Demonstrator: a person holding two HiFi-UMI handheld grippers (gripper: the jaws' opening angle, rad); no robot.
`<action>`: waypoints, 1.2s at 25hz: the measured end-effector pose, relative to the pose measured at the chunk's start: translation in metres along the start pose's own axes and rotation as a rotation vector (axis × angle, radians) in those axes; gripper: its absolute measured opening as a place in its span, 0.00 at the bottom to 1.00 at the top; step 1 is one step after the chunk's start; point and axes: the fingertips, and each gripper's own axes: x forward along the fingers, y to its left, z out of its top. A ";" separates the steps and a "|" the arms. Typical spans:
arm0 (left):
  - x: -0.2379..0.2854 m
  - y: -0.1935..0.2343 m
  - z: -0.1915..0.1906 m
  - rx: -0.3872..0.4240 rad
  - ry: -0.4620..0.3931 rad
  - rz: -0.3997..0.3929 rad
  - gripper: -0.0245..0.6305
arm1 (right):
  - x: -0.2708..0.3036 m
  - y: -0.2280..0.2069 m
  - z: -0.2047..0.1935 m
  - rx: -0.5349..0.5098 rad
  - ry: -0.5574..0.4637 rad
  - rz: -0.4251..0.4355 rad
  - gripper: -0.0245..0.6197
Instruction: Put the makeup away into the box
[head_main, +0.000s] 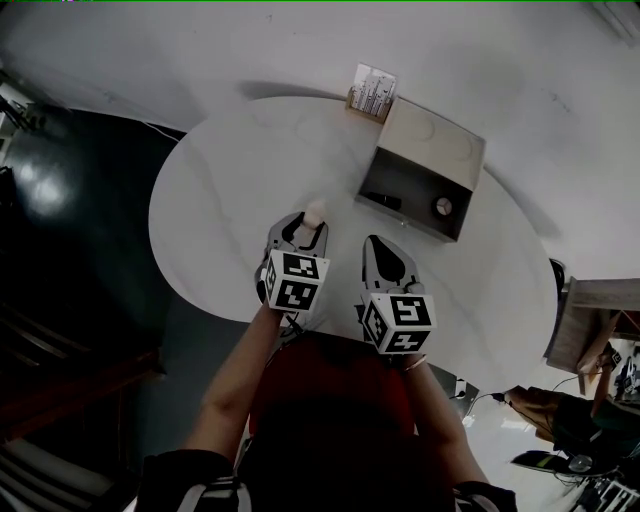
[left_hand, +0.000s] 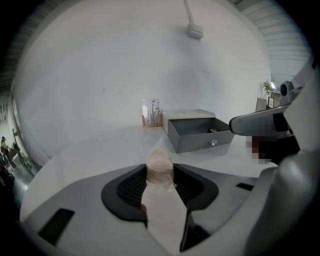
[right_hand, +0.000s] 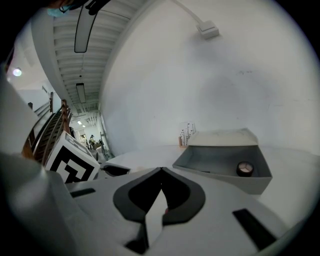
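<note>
Left gripper (head_main: 307, 224) at frame centre, angled downward, jaws clamped on a pale translucent rounded makeup piece (left_hand: 160, 165), right gripper (head_main: 378, 246) beside it, jaws closed and empty, open grey rectangular box (head_main: 400, 175) upper right on round white table (head_main: 220, 210), dark glossy floor (head_main: 70, 200) at left.

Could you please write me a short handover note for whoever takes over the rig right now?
Left gripper: shut on a pale makeup item, over the table, short of the box.
Right gripper: shut, empty, beside the left.
Box: open, at the table's far side.
Done: a round jar and a dark item already lie inside.
Left: carry the pale item to the box and release it there.
</note>
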 end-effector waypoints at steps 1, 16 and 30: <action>-0.002 -0.003 0.001 0.003 -0.004 -0.007 0.32 | -0.002 0.000 0.000 0.002 -0.003 -0.005 0.06; -0.014 -0.052 0.043 0.038 -0.105 -0.135 0.31 | -0.046 -0.032 0.004 0.043 -0.058 -0.161 0.06; 0.020 -0.117 0.094 0.119 -0.135 -0.239 0.31 | -0.074 -0.107 0.012 0.087 -0.091 -0.303 0.06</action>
